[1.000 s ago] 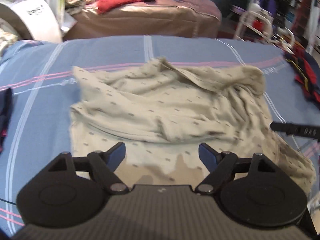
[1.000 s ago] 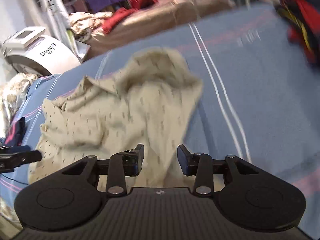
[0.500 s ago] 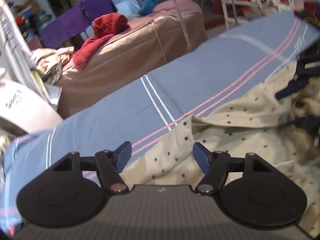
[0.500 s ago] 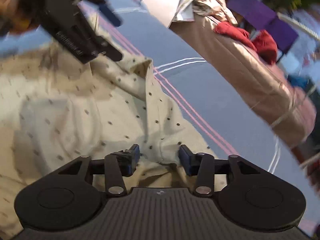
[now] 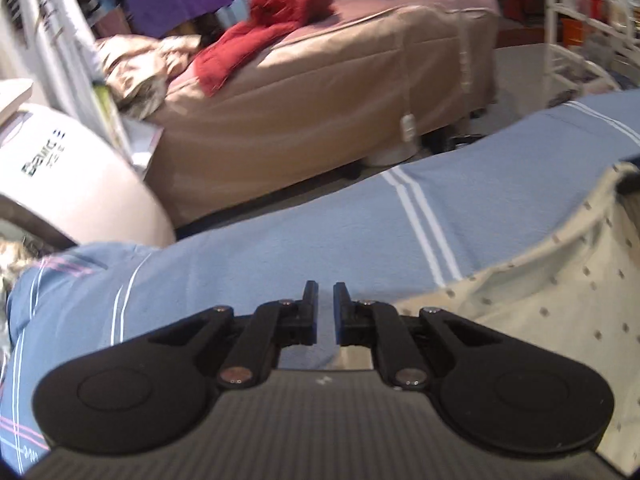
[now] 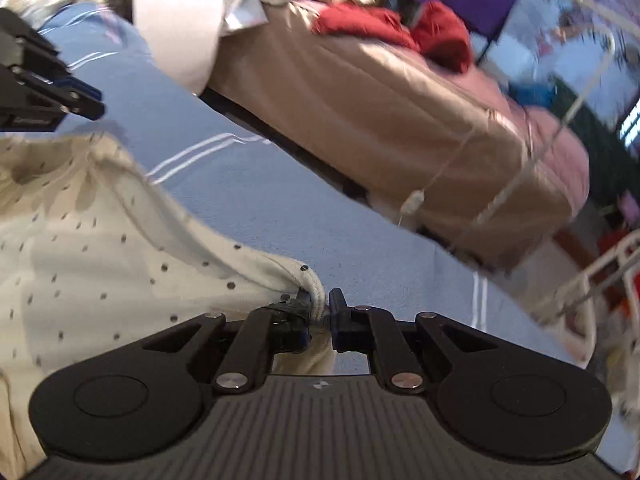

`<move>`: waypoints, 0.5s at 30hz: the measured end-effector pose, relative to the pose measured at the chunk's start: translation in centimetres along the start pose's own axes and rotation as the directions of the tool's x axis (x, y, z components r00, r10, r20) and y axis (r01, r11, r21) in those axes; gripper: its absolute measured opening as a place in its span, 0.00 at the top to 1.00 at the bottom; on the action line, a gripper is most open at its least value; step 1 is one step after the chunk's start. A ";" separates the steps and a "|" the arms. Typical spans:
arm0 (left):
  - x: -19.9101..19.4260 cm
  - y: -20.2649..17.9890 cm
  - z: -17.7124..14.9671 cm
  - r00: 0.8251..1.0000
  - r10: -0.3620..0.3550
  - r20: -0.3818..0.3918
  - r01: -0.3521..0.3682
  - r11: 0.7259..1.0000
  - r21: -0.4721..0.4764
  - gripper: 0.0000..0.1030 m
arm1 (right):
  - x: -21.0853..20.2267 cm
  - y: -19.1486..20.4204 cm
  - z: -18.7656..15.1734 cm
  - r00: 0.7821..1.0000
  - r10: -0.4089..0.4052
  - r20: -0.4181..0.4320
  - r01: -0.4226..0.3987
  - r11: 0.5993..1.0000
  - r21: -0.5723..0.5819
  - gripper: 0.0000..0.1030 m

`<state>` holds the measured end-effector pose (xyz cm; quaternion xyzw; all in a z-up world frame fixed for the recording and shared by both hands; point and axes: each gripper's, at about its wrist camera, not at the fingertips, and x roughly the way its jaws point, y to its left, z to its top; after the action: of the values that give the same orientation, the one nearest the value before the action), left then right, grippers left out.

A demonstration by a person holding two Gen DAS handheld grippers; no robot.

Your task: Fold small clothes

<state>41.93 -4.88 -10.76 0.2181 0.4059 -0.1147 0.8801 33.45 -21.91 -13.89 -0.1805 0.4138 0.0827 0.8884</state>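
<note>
The right gripper (image 6: 320,314) has its jaws clamped on a hem of the cream dotted garment (image 6: 80,256). The left gripper (image 5: 325,312) jaws stand nearly together, gripping nothing visible. The garment drapes over the blue striped bed cover (image 5: 280,248).

Blue striped bedspread (image 5: 280,248) with white and pink lines, cream dotted garment (image 6: 80,248) lying on it

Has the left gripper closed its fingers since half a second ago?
Yes. The left gripper stood wide open over the dotted garment; now a narrow gap remains, over the blue sheet.
</note>
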 end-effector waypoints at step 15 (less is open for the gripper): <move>-7.9 2.7 -6.8 0.992 0.014 0.129 -0.004 0.997 -0.074 0.09 | -6.9 -1.9 -4.9 0.972 -0.154 0.179 0.098 0.953 0.285 0.00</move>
<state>33.31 0.91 -7.86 0.1793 0.3508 -0.1097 0.9126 26.08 -25.52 -11.01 -0.0728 0.3177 -0.0148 0.9453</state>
